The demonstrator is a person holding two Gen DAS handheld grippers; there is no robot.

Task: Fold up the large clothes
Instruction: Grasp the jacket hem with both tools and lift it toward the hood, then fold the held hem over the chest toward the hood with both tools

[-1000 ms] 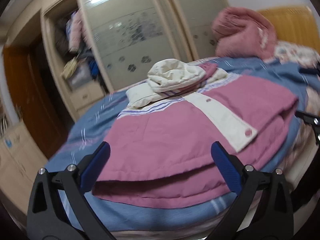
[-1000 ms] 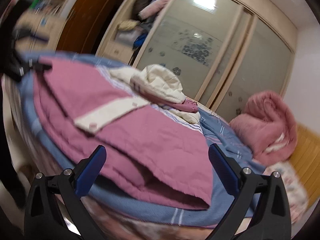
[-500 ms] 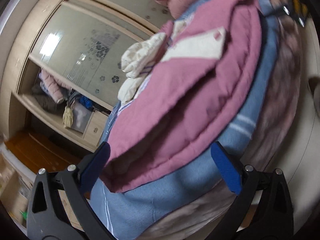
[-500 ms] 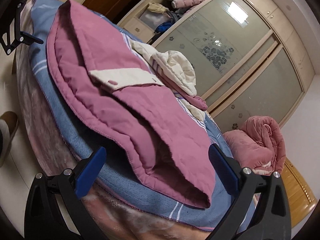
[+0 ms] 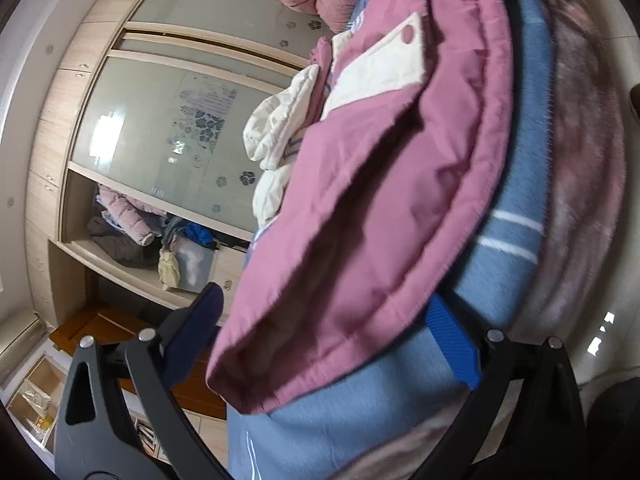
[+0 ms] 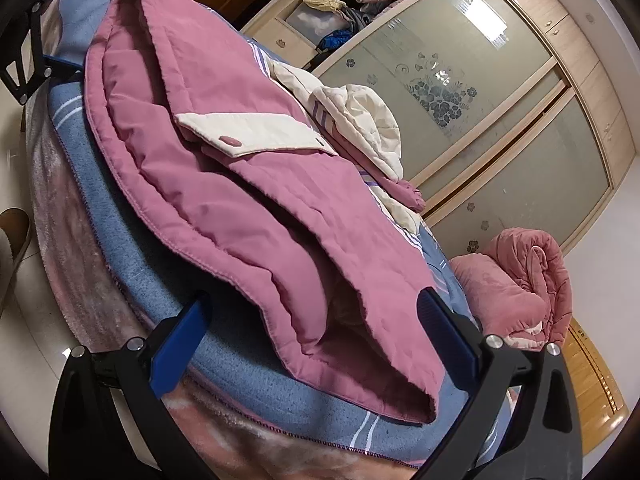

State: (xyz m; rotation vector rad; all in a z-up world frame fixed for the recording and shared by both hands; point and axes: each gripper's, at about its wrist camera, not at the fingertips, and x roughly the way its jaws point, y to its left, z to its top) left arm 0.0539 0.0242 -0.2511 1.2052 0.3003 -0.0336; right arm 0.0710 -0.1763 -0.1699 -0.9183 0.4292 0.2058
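Observation:
A large pink quilted jacket (image 5: 384, 184) with a cream button placket (image 5: 380, 68) and cream hood (image 5: 280, 120) lies partly folded on the bed. It also shows in the right wrist view (image 6: 248, 184). My left gripper (image 5: 324, 340) is open, and the jacket's left hem corner lies between its blue pads. My right gripper (image 6: 312, 336) is open around the right hem corner (image 6: 400, 384). Neither is closed on the cloth. The left gripper appears at the top left of the right wrist view (image 6: 28, 52).
The jacket rests on a blue striped blanket (image 6: 280, 392) over a pink fleece cover (image 6: 64, 216) at the bed edge. A rolled pink quilt (image 6: 516, 284) lies near the wooden headboard (image 6: 596, 380). A wardrobe with glass sliding doors (image 6: 460, 92) and cluttered shelves stands behind.
Both grippers have tilted and moved in low toward the bed edge. The jacket's hem corners now lie between the open jaws. The jacket itself has not moved.

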